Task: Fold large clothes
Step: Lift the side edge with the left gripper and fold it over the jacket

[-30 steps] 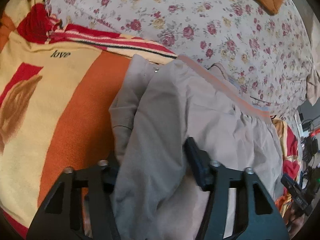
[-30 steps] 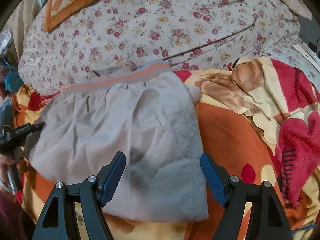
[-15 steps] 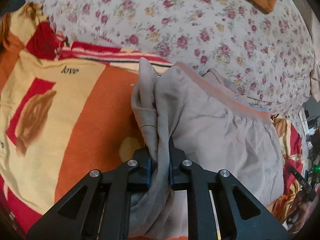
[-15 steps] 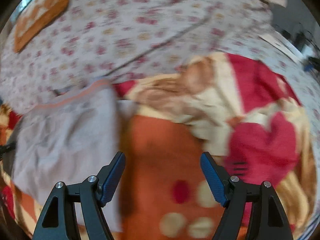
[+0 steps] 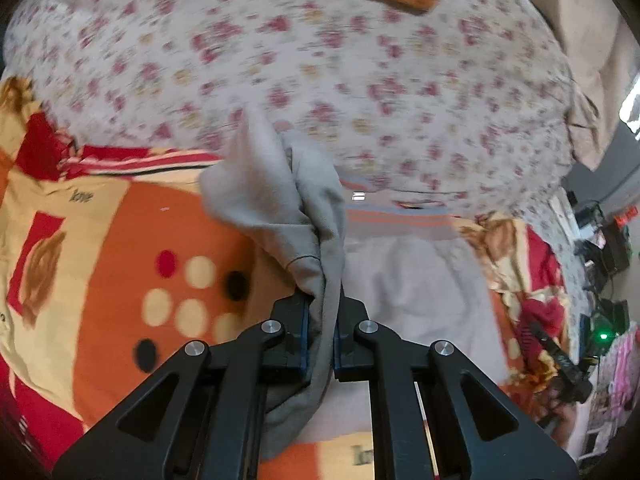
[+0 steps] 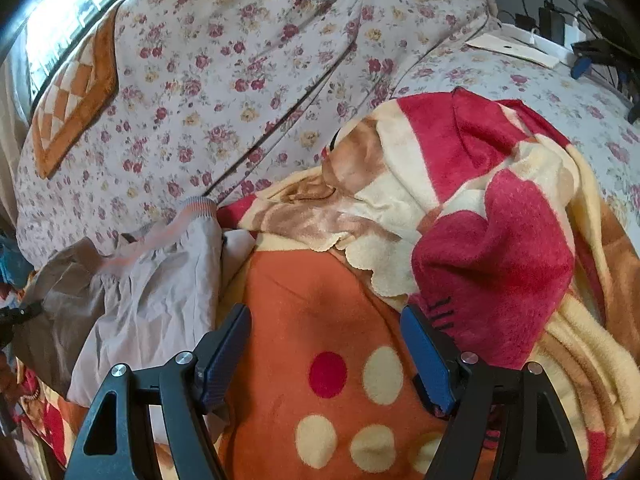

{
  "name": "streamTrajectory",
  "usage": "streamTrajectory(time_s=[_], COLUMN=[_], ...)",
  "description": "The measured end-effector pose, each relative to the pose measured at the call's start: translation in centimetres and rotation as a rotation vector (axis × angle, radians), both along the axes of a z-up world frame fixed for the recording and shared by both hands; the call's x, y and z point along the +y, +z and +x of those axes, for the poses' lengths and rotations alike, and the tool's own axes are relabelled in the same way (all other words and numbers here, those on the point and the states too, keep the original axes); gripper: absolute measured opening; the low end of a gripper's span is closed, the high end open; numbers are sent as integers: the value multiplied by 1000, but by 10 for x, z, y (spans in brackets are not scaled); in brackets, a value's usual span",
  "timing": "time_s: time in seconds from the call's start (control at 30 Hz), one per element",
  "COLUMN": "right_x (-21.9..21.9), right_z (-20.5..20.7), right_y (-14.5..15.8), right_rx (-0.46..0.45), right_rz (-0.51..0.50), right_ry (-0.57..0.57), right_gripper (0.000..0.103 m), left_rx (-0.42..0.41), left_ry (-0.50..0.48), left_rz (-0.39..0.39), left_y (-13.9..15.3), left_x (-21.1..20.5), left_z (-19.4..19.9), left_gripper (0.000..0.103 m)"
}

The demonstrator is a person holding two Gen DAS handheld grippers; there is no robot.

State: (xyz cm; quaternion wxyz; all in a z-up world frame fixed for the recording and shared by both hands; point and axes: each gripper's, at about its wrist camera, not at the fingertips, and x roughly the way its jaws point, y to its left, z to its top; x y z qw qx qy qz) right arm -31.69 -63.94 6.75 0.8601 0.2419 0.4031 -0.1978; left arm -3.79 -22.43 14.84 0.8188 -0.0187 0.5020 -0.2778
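Grey-beige shorts (image 5: 408,280) with an orange-striped waistband lie on an orange, red and cream blanket (image 5: 120,272). My left gripper (image 5: 321,334) is shut on a bunched edge of the shorts and holds it lifted above the rest of the garment. In the right wrist view the shorts (image 6: 152,304) lie at the left, with the waistband toward the floral bedding. My right gripper (image 6: 324,360) is open and empty, over the orange spotted part of the blanket (image 6: 320,320), to the right of the shorts.
A floral quilt (image 6: 240,72) rises behind the blanket, with an orange checked cushion (image 6: 76,96) on it. The blanket is bunched in red and cream folds (image 6: 480,220) at the right. Cables and devices (image 6: 580,32) sit at the far right edge.
My left gripper closed on the shorts' edge and lifted it up and rightwards. My right gripper swung right, off the shorts, and stayed open.
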Motion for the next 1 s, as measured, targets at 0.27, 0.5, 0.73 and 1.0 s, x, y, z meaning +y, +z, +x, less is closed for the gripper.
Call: streamTrajectory(time_s=[0.27, 0.5, 0.73, 1.0], right_x=[-16, -32, -39, -36], right_z=[-15, -24, -24, -22], right_y=[0, -6, -14, -18], right_rx=[-71, -82, -83, -80], right_rz=[32, 45, 54, 41], right_ry=[-43, -76, -83, -70], right_gripper=[75, 75, 75, 75], left_rx=[22, 53, 85, 112], left_ry=[-124, -197, -234, -254], left_rz=[-73, -56, -42, -50], left_y=[8, -16, -50, -73], left_x=[-92, -172, -220, -231], left_z=[-42, -67, -86, -96], left_gripper=[6, 6, 6, 13])
